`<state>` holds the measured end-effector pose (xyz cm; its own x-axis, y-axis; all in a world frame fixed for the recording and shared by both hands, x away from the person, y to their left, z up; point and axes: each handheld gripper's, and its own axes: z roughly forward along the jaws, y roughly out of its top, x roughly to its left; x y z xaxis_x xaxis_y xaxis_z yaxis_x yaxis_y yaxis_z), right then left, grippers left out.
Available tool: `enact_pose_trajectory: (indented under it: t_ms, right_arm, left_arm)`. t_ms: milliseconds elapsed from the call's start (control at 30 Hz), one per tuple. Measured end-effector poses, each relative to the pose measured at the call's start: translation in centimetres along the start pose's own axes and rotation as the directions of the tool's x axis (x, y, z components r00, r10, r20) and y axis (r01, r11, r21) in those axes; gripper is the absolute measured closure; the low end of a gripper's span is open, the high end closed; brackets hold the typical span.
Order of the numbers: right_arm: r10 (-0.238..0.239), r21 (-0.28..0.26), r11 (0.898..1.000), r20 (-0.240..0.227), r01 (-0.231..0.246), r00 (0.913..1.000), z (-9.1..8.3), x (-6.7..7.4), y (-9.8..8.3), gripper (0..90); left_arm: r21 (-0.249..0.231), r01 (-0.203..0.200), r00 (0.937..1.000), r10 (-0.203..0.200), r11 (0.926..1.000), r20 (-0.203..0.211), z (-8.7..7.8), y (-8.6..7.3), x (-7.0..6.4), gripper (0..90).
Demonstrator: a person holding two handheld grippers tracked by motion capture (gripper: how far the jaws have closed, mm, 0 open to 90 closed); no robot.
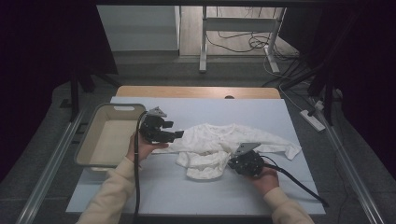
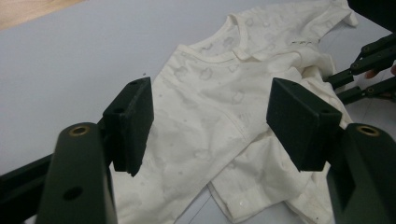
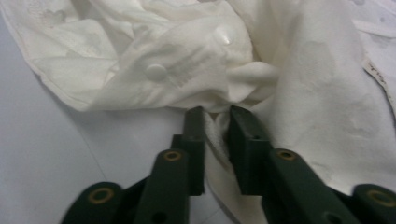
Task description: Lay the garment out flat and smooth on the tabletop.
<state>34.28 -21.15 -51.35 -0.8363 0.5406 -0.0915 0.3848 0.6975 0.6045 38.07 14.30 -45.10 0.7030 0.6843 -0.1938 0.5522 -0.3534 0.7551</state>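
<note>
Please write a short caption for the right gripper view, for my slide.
Right gripper with its fingers pinching a fold of the white garment on the table.

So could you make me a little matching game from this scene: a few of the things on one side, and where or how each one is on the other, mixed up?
Things:
1. left tool
2. right tool
3. white garment
4. grey bin

States:
A. lies crumpled in the middle of the blue table top
B. stands at the table's left edge, nothing visible inside
C. pads pinched on a fold of cloth
D. jaws wide apart above the cloth, gripping nothing

Pairs: 1-D, 2-C, 3-A, 4-B
</note>
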Motion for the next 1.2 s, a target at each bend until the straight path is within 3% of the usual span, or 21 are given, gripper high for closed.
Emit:
enact_pose_trajectory:
  t_ms: [167, 567, 867, 1200]
  right_arm:
    - [-0.006, 0.003, 1.0, -0.004, 0.006, 1.0, -0.2, 0.1, 0.0, 84.9]
    - [-0.034, 0.008, 0.999, -0.056, 0.034, 0.9979, -2.4, 1.9, -1.2, 85.6]
    - [-0.011, -0.014, 1.0, -0.075, 0.011, 0.9971, -4.1, 2.3, -2.4, 85.7]
    - [-0.01, 0.002, 1.0, -0.08, 0.01, 0.9968, -5.5, 2.8, -4.1, 85.8]
  left_arm:
    - [0.0, 0.0, 1.0, 0.0, 1.0, -0.001, 0.0, 0.0, 0.0, 32.6]
    - [0.0, -0.003, 1.0, 0.003, 1.0, 0.004, 0.0, 0.0, 0.0, 32.7]
    - [-0.005, -0.006, 1.0, 0.006, 1.0, -0.001, 0.0, 0.0, -0.2, 32.7]
    - [0.002, -0.007, 1.0, 0.007, 1.0, 0.001, 0.1, 0.0, -0.2, 32.7]
